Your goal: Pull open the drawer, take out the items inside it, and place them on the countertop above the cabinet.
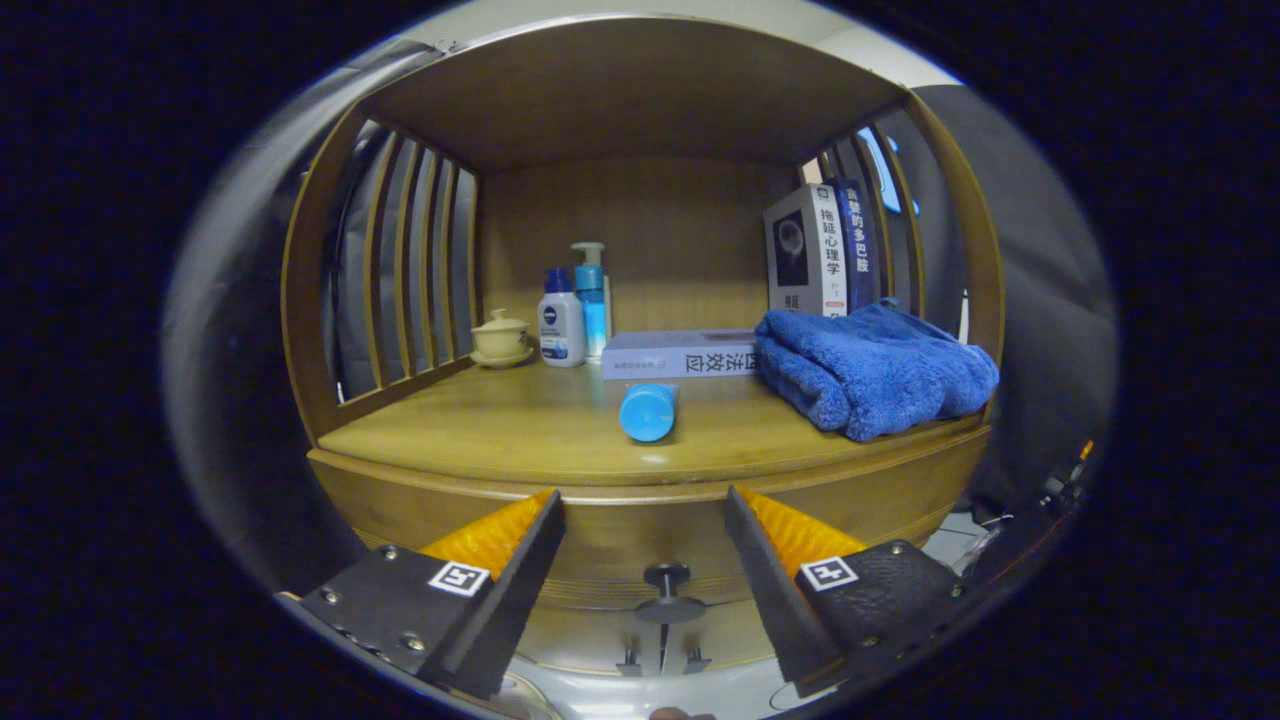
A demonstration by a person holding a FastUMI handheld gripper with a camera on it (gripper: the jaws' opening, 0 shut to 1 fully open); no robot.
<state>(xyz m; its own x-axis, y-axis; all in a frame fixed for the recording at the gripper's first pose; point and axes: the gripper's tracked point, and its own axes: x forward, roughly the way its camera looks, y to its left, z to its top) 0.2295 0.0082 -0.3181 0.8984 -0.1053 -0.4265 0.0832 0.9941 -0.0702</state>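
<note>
**A:** So where's your gripper [645, 520] at right now?

**B:** You've got it hanging in front of the cabinet with the fingers [520, 560] spread wide — nothing between them, nothing touched. Looking through the gap you see the drawer front [640, 545], and its little dark knob [667, 577] sits low between the two fingers, a bit ahead of them. The drawer looks closed; you can't see into it at all, so whatever's in there is hidden.

**A:** And the countertop?

**B:** The countertop [500, 430] is just above the drawer, beyond the fingertips. It's a wooden shelf with slatted sides and a roof over it. A blue cylinder [648, 412] lies on its side near the front edge, round end facing you. Behind it there's a book lying flat [680, 354], and a folded blue towel [870, 372] to the right, touching that book. Two more books [815, 250] stand upright in the back right corner behind the towel. Back left — a small lidded cup on a saucer [500, 338], then a white bottle [561, 318] and a blue pump bottle [591, 298] right beside each other.
</note>
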